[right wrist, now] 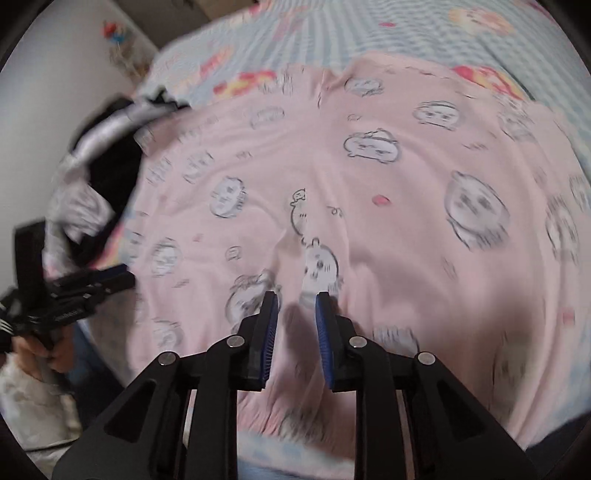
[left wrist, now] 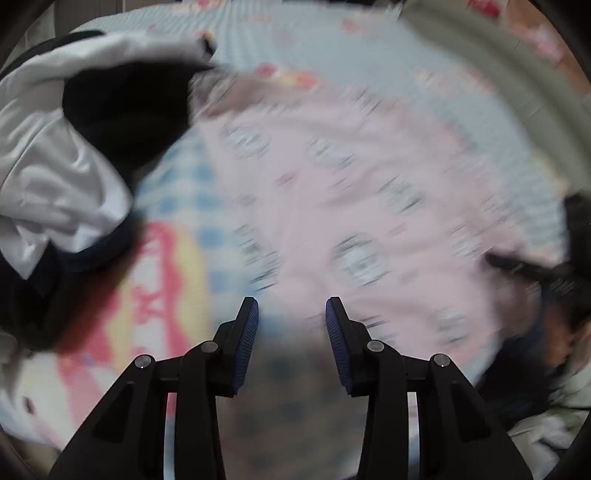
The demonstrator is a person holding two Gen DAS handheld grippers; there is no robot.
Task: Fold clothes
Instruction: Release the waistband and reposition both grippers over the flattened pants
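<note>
A pink garment [right wrist: 369,192] printed with cartoon faces lies spread on a blue checked bedsheet [right wrist: 369,33]. It also shows, blurred, in the left wrist view [left wrist: 351,192]. My right gripper [right wrist: 296,304] is open and empty, just above the garment's near middle. My left gripper [left wrist: 291,314] is open and empty, over the garment's edge and the sheet. The left gripper also shows at the left edge of the right wrist view [right wrist: 110,278], beside the garment.
A black and white bundle of clothes [left wrist: 74,147] lies on the bed left of the pink garment, also in the right wrist view [right wrist: 99,166]. A white wall [right wrist: 55,74] stands past the bed's far left. The other hand's gripper [left wrist: 546,273] shows at right.
</note>
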